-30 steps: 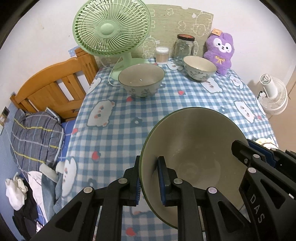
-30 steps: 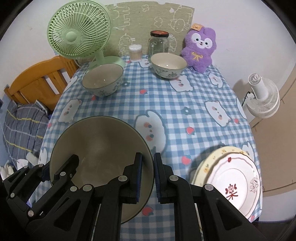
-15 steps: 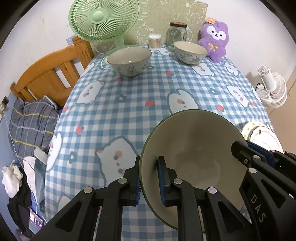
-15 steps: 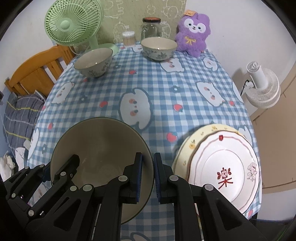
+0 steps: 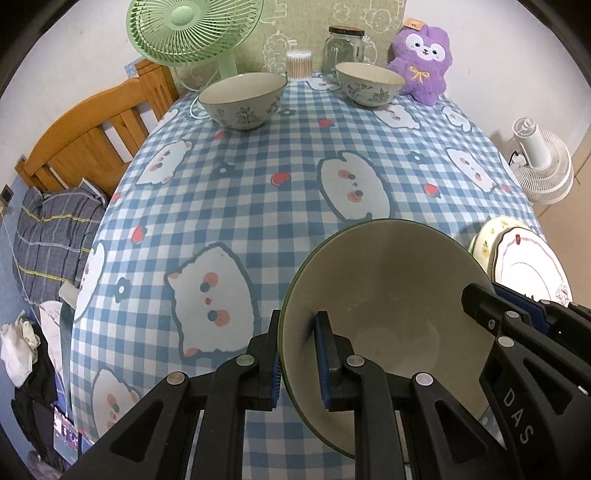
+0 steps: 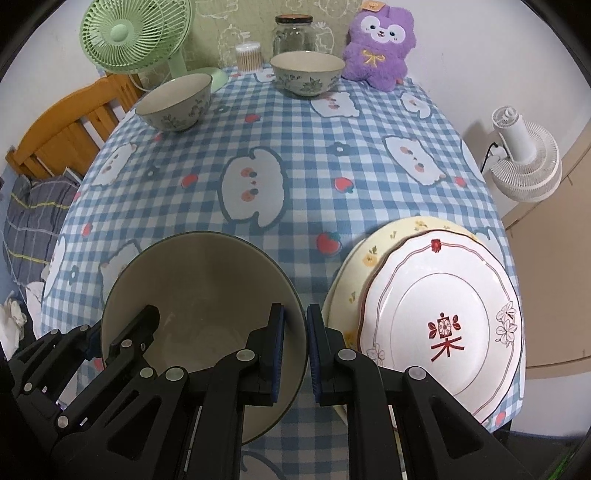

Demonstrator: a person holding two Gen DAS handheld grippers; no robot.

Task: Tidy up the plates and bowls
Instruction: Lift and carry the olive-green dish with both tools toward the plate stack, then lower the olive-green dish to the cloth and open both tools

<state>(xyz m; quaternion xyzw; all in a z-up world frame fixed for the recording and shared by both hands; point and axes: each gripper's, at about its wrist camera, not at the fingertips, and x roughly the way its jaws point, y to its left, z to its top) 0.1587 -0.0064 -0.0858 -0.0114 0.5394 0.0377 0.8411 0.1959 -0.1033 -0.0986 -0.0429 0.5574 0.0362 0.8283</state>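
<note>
The left gripper (image 5: 295, 354) is closed on the left rim of the big bowl (image 5: 388, 295), one pad inside and one outside. The right gripper (image 6: 293, 347) is clamped the same way on the right rim, so both carry the bowl together, above the near edge of the table (image 6: 295, 147).

Just right of the bowl, two plates (image 6: 439, 325) are already stacked, white on yellow. Far behind the bowl, two small bowls, one on the left (image 5: 242, 98) and one on the right (image 5: 369, 86), stand apart near the fan (image 5: 192, 29). I judge the plates done and the bowls not yet nested; the big bowl probably must be put down first.

Whether the bowl's bottom touches the cloth is hidden. The bowl's near rim is covered by the grippers.
</note>
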